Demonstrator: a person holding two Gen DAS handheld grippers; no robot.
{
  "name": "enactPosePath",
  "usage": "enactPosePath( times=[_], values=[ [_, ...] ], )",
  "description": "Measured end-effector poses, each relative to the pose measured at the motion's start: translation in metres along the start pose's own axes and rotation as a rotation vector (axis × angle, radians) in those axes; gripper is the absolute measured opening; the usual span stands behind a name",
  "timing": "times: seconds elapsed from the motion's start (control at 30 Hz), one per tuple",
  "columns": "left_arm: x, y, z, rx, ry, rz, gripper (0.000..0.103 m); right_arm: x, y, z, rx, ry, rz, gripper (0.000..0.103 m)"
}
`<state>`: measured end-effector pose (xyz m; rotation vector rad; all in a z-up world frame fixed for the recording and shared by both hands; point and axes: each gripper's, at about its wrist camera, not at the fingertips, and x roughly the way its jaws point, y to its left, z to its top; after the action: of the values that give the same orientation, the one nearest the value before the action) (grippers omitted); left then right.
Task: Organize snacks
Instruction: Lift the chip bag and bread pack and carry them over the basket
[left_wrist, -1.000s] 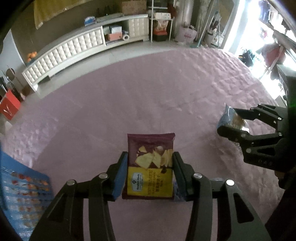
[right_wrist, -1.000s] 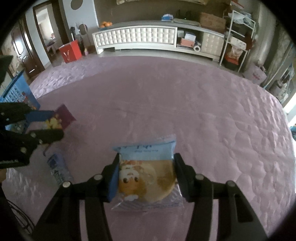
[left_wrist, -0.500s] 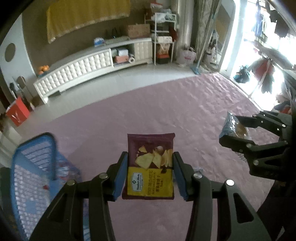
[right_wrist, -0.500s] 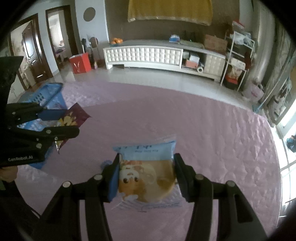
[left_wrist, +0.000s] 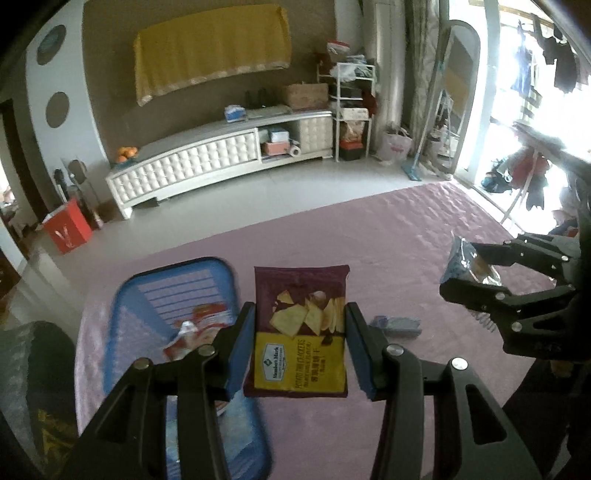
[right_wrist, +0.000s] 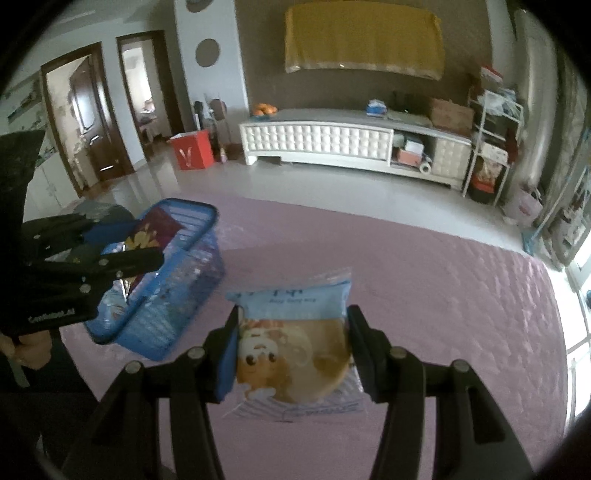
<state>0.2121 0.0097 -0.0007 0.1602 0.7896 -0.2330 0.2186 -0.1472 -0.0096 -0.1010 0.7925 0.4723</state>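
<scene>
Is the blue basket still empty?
No, the left wrist view shows a red and white snack packet already lying inside the blue basket.

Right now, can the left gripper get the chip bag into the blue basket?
Probably yes. The left gripper holds the chip bag just beside the blue basket, whose top is open. Nothing stands between them, and the right gripper is off to the other side.

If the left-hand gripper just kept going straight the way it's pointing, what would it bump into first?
Probably the pink quilted cover just past the blue basket. The left gripper, its jaws shut on the potato cracker bag, points right of the basket. Depth is uncertain.
</scene>
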Motion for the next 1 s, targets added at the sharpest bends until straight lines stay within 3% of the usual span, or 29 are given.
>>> enactPosePath(
  times=[0.27, 0.53, 1.0],
  values=[
    [-0.034, 0.05, -0.021, -0.06, 0.008, 0.044, 0.045, -0.002, 0.052, 0.02, -0.019, -0.033, 0.055, 0.058],
    [-0.044, 0.099, -0.04, -0.117, 0.029, 0.08, 0.045, 0.022, 0.096, 0.038, -0.077, -0.023, 0.083, 0.058],
    [-0.002, 0.16, -0.071, -0.179, 0.106, 0.063, 0.045, 0.094, 0.158, 0.044, -0.197, 0.092, 0.116, 0.058]
  ],
)
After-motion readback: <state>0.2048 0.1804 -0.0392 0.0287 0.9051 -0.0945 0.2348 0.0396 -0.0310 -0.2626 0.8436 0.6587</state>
